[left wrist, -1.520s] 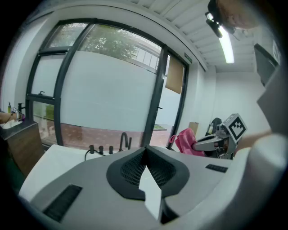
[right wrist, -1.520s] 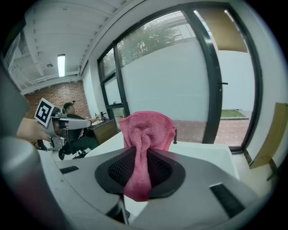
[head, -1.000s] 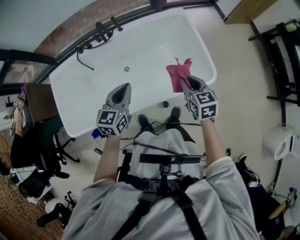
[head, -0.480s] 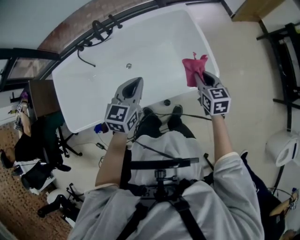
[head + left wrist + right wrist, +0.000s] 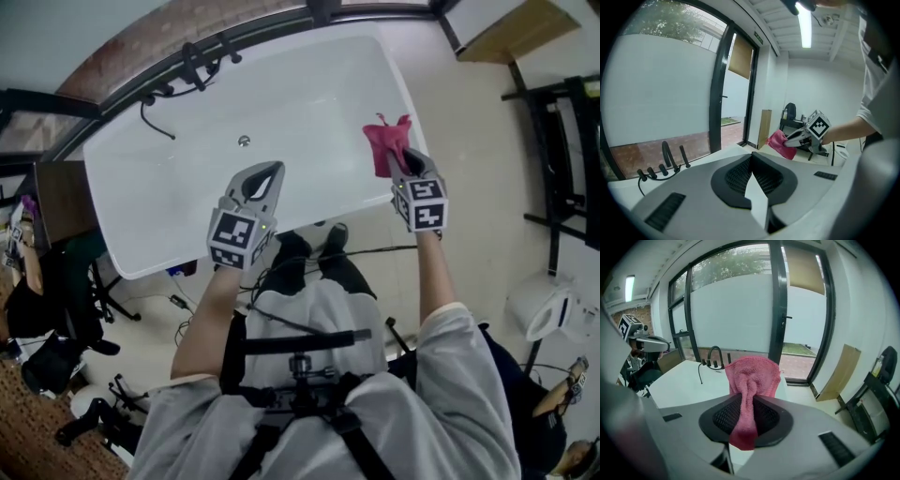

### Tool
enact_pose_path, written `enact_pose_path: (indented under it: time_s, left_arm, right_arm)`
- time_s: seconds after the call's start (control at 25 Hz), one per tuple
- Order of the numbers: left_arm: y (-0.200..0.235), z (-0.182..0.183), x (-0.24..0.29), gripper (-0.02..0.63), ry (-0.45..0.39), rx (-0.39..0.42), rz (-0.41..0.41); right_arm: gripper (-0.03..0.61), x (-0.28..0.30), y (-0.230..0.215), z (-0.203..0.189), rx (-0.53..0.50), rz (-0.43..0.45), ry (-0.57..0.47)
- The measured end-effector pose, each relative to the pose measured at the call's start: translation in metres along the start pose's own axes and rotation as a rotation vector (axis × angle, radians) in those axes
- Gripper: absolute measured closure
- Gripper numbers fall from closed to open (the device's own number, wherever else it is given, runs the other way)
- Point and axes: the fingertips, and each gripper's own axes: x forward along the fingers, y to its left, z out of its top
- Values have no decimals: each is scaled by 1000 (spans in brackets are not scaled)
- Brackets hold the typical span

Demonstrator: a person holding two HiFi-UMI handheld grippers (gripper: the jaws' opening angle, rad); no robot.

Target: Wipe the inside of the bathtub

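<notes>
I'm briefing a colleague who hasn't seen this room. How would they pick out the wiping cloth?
Find the large white bathtub filling the upper head view. Over its right end, the right gripper is shut on the cloth. It is the only pink, soft thing among white and grey surfaces.

Floor (image 5: 469, 187): beige, smooth. Window frame (image 5: 778, 310): dark metal with frosted panes; tree foliage (image 5: 731, 258) shows above the frosting. Brick-red paving (image 5: 141, 52) lies beyond the glass. Wooden board (image 5: 839, 373): leans against the wall beside the window. Black rack (image 5: 562, 159): stands on the floor at the head view's right edge. White rounded fixture (image 5: 539, 309): nearer than the rack. Dark brown table (image 5: 56, 202) and black chair (image 5: 84, 277): left edge, close together. Ceiling light tube (image 5: 805, 26): lit.
</notes>
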Motion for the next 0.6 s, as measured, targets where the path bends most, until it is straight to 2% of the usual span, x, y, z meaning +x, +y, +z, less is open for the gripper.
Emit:
enact_pose_path:
  time_s: [0.24, 0.4, 0.6]
  left_arm:
    - [42, -5, 23, 609, -18, 20, -18]
    - [63, -10, 46, 609, -15, 17, 5]
    - [68, -35, 95, 609, 0, 7, 56]
  right_arm:
    - [503, 40, -27, 44, -96, -57, -10]
    - [503, 80, -49, 62, -170, -34, 9]
    - [503, 148, -63, 39, -267, 43, 36]
